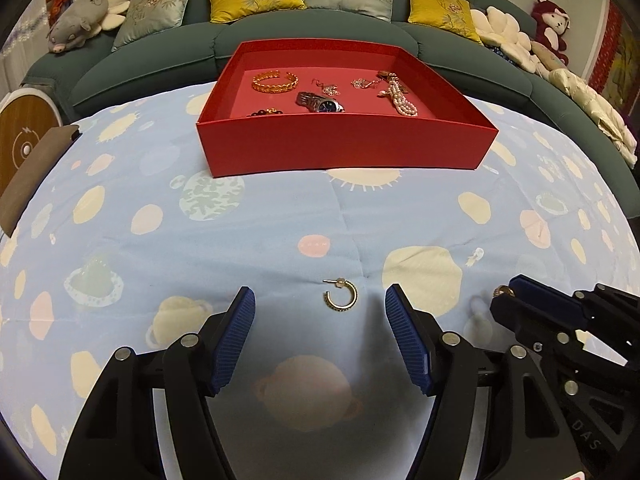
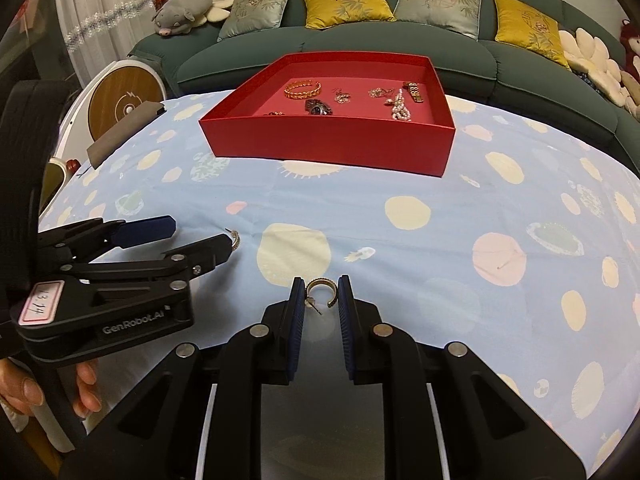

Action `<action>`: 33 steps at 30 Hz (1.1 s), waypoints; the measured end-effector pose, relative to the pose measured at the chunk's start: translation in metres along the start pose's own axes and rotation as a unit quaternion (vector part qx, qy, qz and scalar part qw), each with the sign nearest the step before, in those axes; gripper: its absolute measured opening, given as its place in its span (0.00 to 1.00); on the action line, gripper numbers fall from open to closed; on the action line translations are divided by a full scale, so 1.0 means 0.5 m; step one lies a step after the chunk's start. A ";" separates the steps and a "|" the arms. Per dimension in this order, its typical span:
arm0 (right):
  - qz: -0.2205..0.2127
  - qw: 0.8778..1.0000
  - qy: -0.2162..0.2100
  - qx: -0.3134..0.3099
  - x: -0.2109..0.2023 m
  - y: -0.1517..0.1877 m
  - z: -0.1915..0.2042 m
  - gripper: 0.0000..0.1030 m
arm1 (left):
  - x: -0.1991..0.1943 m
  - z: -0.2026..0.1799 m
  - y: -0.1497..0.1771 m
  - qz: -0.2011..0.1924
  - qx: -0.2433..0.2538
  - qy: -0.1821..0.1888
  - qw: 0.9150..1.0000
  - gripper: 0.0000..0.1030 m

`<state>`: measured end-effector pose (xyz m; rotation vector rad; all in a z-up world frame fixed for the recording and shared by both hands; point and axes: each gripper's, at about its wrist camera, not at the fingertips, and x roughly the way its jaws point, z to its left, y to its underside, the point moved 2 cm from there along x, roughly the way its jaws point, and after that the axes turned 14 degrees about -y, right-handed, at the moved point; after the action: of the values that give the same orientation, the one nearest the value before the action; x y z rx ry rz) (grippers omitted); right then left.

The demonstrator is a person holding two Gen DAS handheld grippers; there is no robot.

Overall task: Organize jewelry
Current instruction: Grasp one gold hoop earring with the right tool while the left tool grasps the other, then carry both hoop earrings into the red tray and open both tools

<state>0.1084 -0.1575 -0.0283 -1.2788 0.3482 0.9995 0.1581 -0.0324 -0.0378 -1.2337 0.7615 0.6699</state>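
Right tool pinches a gold hoop earring above the tabletop. Left tool spread, straddling a second hoop earring without touching.

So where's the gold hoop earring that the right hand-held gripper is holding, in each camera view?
Left wrist view: far right, a gold glint at the right hand-held gripper tips, the held hoop earring.
Right wrist view: bottom centre, held hoop earring between its pads.
Shared landmark: the red tray beyond.
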 end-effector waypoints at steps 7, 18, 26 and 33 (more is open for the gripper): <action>-0.007 1.000 0.002 0.013 -0.017 0.002 -0.028 0.16 | 0.007 -0.025 0.003 -0.015 0.020 -0.022 0.999 0.41; -0.012 1.000 0.005 0.019 -0.031 0.007 -0.046 0.16 | 0.001 -0.033 -0.002 -0.012 0.013 -0.002 1.000 0.14; -0.020 1.000 -0.001 0.016 -0.040 -0.002 -0.036 0.16 | -0.041 -0.012 -0.016 -0.023 -0.006 0.012 1.000 0.14; -0.046 0.999 -0.010 0.011 -0.068 -0.047 -0.019 0.16 | -0.097 0.022 -0.070 -0.039 -0.033 0.024 0.998 0.14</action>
<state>0.1103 -0.1795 0.0079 -1.2527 0.2820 0.9284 0.1590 -0.0311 0.0230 -1.3370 0.7324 0.6073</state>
